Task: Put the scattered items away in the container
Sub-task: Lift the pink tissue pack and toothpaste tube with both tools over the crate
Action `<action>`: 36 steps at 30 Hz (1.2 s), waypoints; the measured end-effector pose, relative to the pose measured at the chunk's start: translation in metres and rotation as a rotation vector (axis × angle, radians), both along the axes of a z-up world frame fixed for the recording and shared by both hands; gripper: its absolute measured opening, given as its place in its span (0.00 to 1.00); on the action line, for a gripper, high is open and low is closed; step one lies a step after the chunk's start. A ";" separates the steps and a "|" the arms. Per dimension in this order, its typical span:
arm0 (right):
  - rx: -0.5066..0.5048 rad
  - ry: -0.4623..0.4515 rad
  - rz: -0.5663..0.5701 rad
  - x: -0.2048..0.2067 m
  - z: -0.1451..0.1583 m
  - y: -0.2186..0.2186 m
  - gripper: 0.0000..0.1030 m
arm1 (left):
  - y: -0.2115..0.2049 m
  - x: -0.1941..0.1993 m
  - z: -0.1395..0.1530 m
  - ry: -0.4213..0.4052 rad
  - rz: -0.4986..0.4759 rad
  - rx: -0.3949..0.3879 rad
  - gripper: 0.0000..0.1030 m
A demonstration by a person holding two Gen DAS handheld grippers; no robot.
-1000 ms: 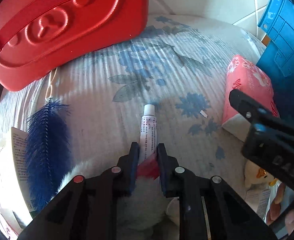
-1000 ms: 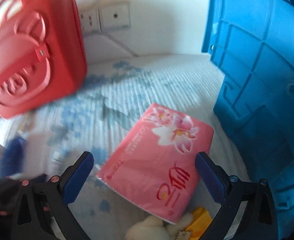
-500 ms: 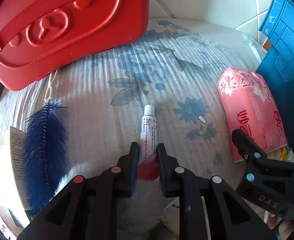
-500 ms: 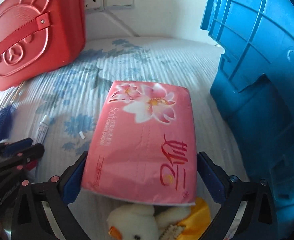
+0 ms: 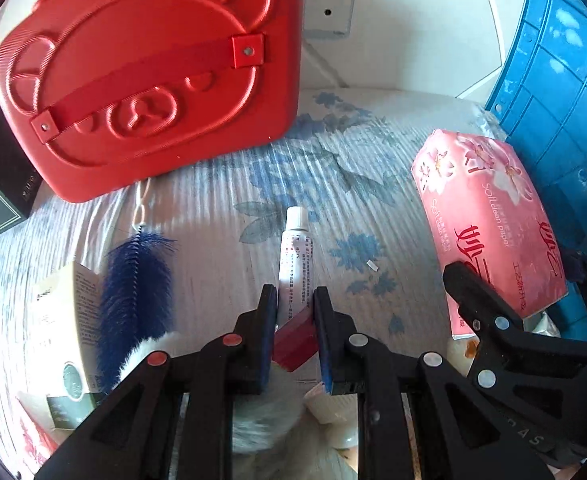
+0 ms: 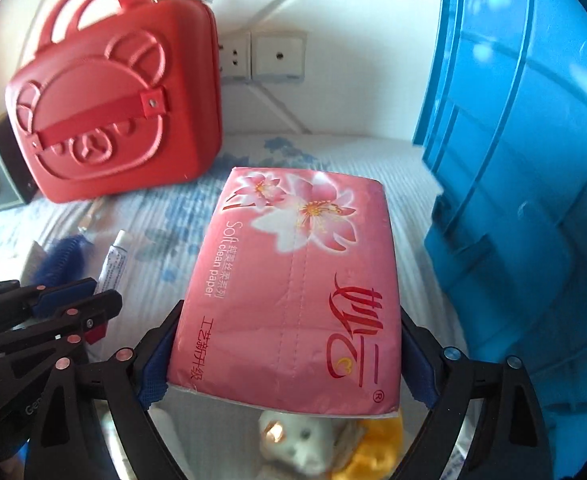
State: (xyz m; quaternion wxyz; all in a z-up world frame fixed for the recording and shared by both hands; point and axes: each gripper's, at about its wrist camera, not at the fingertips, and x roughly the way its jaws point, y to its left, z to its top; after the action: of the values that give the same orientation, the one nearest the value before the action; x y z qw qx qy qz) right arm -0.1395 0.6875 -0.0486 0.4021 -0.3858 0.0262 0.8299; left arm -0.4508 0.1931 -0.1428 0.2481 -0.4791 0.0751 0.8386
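Observation:
My left gripper (image 5: 293,296) is shut on the red crimped end of a white ointment tube (image 5: 295,256), which points away from me just above the flowered bedsheet (image 5: 333,184). My right gripper (image 6: 289,312) has its jaws closing on a pink tissue pack (image 6: 293,264). Its blue pads press the pack's two long sides, and the pack is raised off a plush toy (image 6: 301,440). A tall blue crate (image 6: 525,160) stands right beside the pack. The left wrist view shows the pack (image 5: 485,216) tilted up against the crate (image 5: 553,100).
A red bear-face bag (image 5: 141,80) stands at the back left against the wall. Left of the tube lie a blue feather (image 5: 133,288) and a small printed box (image 5: 65,340). White fur (image 5: 261,420) lies under my left gripper. Wall sockets (image 6: 261,60) sit behind.
My right gripper moved in over the tissue pack, closed onto its sides and raised it. My left gripper rose with the tube still in it, so more of the red bag shows.

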 end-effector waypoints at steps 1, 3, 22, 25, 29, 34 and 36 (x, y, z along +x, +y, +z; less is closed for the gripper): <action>0.007 0.011 0.020 0.001 0.007 -0.006 0.90 | -0.005 0.004 0.008 0.014 0.008 0.004 0.18; 0.022 0.031 0.051 0.003 0.020 -0.020 0.90 | -0.016 0.015 0.026 0.052 0.025 0.003 0.18; 0.246 0.185 0.272 0.085 0.146 -0.205 0.90 | -0.117 0.166 0.176 0.290 0.108 0.104 0.18; 0.274 0.198 0.258 0.107 0.163 -0.218 0.90 | -0.115 0.189 0.194 0.313 0.086 0.128 0.18; 0.303 0.215 0.227 0.140 0.193 -0.223 0.90 | -0.101 0.216 0.220 0.338 0.047 0.158 0.18; 0.343 0.239 0.181 0.186 0.244 -0.211 0.90 | -0.061 0.241 0.262 0.366 -0.018 0.202 0.18; 0.363 0.243 0.164 0.206 0.265 -0.200 0.90 | -0.037 0.253 0.281 0.375 -0.060 0.227 0.18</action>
State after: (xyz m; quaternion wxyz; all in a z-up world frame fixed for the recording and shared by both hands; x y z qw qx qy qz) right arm 0.0663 0.4871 0.2166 0.3898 -0.2054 -0.1068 0.8913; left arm -0.1982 0.1563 0.1380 0.3071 -0.2813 0.0392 0.9083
